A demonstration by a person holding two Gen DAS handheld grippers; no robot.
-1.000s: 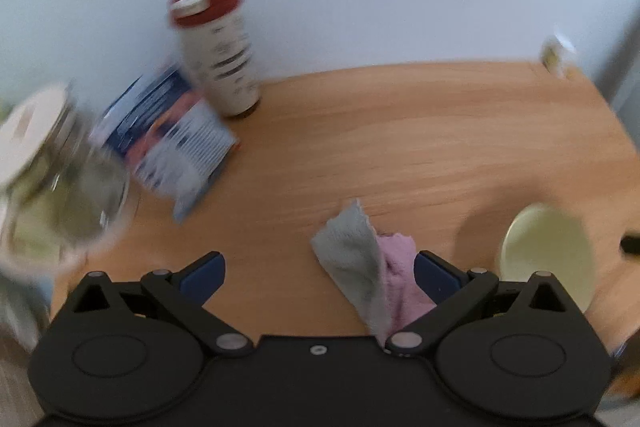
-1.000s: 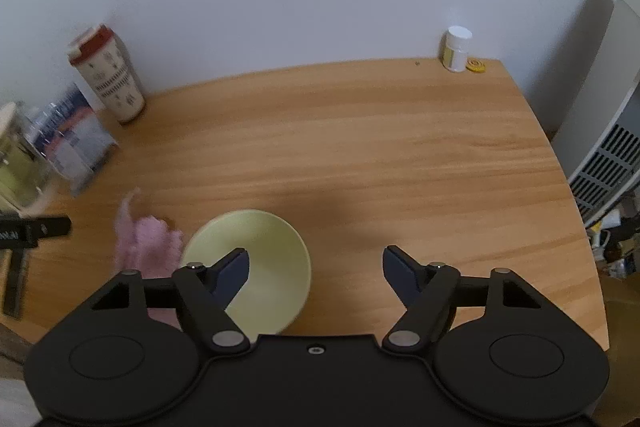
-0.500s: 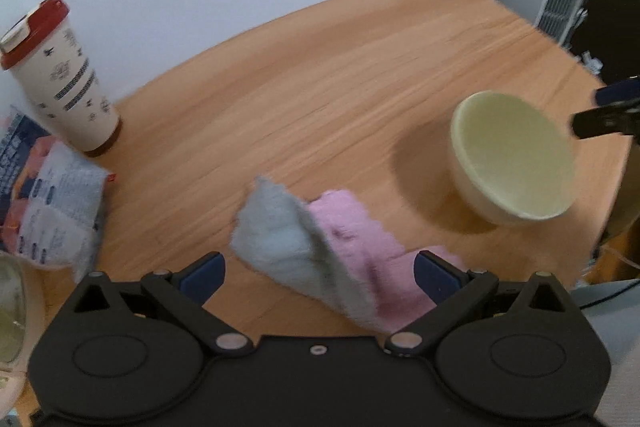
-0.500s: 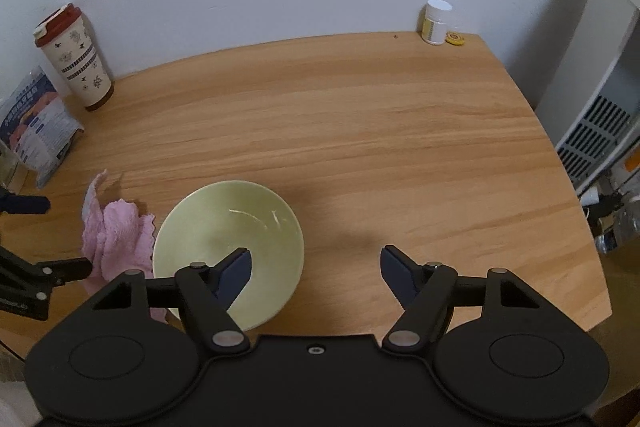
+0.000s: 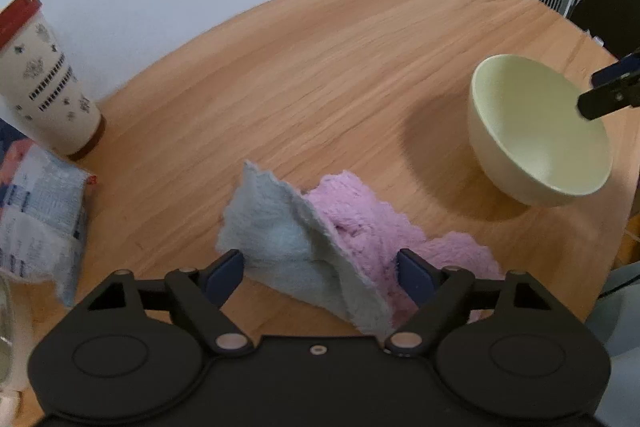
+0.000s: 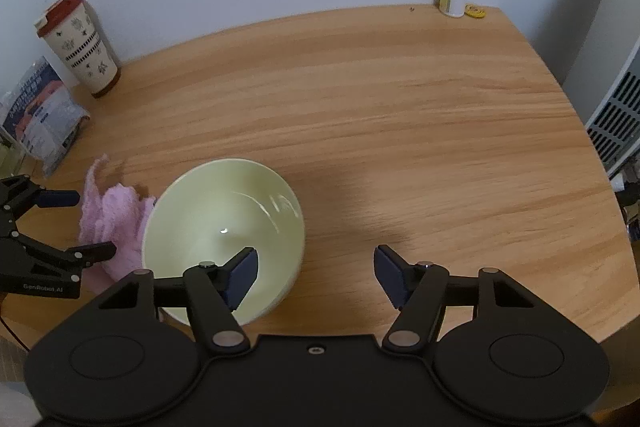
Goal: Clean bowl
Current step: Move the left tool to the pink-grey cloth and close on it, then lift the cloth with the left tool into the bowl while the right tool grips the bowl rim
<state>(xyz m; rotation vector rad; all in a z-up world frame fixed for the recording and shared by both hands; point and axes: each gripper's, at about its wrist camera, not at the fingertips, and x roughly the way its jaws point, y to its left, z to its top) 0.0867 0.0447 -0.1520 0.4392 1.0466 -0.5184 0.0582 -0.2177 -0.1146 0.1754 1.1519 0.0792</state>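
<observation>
A: How's the lighting on my feeds?

B: Soft, even, a bit dim. Bowl [image 6: 222, 227] shows one small glare spot inside and throws a diffuse shadow left on the counter [image 5: 320, 75].

A: Sharpness?

B: Slight motion blur on wood grain in both views. Heavy fisheye bending, dark vignette corners. Cup [image 5: 44, 87] and packet [image 5: 38, 223] soft at my left edge.

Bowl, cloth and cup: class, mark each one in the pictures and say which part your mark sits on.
bowl [image 6: 208, 219]: right wrist view, on its pale inner wall.
cloth [image 5: 360, 223]: left wrist view, on the pink fluffy side.
cup [image 6: 82, 45]: right wrist view, on its patterned side below the red lid.
</observation>
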